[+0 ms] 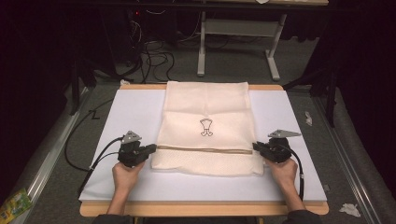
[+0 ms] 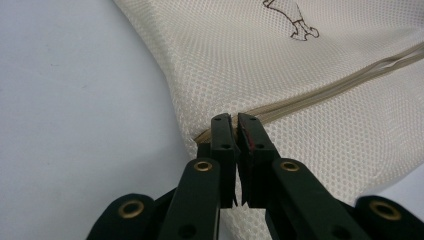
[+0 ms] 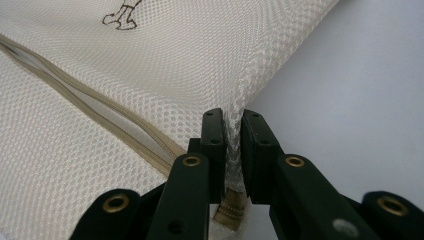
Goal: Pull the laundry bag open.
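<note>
on white table, cream mesh bag flat, both tongs clamping its edges

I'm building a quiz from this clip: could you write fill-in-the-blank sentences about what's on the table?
1. The cream mesh bag lies on a ____ mat.
2. Across the bag runs a closed ____.
3. The left gripper and right gripper each ____ one side edge of it.

Missing words: white; zipper; pinch

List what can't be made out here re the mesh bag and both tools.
- Mesh bag: contents, if any; the weave hides them in all views.
- Left tool: cloth between its tips sits behind the jaws.
- Right tool: zipper end hidden under it.
- Printed figure: too small in the high view.
</note>
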Motion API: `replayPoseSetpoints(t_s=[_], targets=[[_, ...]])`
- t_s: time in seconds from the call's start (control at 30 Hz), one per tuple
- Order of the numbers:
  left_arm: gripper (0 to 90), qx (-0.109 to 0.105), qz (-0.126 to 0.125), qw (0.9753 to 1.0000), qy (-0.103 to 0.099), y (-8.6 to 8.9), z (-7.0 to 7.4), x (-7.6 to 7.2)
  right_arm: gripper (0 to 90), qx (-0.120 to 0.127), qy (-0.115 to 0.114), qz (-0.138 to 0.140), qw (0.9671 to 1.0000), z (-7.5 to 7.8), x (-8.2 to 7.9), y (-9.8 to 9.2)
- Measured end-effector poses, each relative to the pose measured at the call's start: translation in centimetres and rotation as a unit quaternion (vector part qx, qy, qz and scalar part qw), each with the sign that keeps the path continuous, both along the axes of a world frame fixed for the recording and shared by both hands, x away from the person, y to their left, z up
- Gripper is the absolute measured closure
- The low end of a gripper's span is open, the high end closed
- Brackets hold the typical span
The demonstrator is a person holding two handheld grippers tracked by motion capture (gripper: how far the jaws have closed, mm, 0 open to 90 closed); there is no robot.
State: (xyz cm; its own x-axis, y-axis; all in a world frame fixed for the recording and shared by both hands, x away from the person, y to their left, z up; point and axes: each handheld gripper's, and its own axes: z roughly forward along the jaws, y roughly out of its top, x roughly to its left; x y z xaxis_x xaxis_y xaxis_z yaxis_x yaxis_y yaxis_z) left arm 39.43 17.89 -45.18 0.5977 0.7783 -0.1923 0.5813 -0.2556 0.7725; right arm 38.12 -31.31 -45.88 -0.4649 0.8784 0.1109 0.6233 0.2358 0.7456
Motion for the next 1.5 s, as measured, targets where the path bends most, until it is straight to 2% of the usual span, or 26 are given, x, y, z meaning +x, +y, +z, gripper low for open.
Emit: replayPoseSetpoints(t_s=[0.33, 0.37, 0.47, 0.5, 0.57, 0.63, 0.8, 0.9, 1.07, 1.1, 1.5], targets=[[84.0, 0.006, -0.003, 1.0000, 0.003, -0.3, -0.4, 0.1, 73.4, -0.006, 0.002, -0.005, 1.0000, -0.2, 0.0, 0.1], [82.3, 0.007, -0.003, 1.0000, 0.003, -0.4, -0.5, 0.1, 69.4, -0.005, 0.003, -0.006, 1.0000, -0.3, 0.1, 0.1], [79.3, 0.008, -0.002, 0.9999, 0.006, -0.6, -0.7, 0.2, 64.8, -0.009, 0.004, -0.006, 0.9999, -0.3, 0.1, 0.2], [74.5, 0.009, -0.002, 0.9999, 0.006, -0.7, -0.7, 0.2, 61.0, -0.011, -0.003, -0.012, 0.9999, -0.2, 0.0, 0.3], [71.5, 0.009, -0.002, 0.9999, 0.005, -0.7, -0.7, 0.2, 59.7, -0.009, -0.004, -0.015, 0.9998, -0.2, 0.0, 0.3], [64.7, 0.008, 0.002, 1.0000, -0.004, -0.6, -0.7, 0.1, 57.4, -0.010, -0.012, -0.020, 0.9997, 0.0, -0.1, 0.2], [57.3, 0.002, 0.006, 0.9997, -0.022, -0.3, 0.0, -0.1, 56.5, 0.000, -0.034, -0.024, 0.9992, 0.8, -0.7, -0.1], [55.5, -0.003, 0.011, 0.9993, -0.036, -0.1, 0.5, -0.3, 56.4, 0.006, -0.048, -0.022, 0.9986, 1.5, -1.0, -0.3], [53.4, -0.007, 0.015, 0.9988, -0.045, 0.3, 0.9, -0.4, 56.0, 0.015, -0.057, -0.022, 0.9980, 2.1, -1.4, -0.6], [52.4, -0.009, 0.019, 0.9984, -0.052, 0.6, 1.1, -0.5, 55.8, 0.020, -0.066, -0.022, 0.9974, 2.4, -1.5, -0.9], [50.2, -0.026, 0.045, 0.9957, -0.076, 2.5, 2.7, -0.9, 54.3, 0.043, -0.094, -0.040, 0.9938, 3.5, -2.4, -2.7]])
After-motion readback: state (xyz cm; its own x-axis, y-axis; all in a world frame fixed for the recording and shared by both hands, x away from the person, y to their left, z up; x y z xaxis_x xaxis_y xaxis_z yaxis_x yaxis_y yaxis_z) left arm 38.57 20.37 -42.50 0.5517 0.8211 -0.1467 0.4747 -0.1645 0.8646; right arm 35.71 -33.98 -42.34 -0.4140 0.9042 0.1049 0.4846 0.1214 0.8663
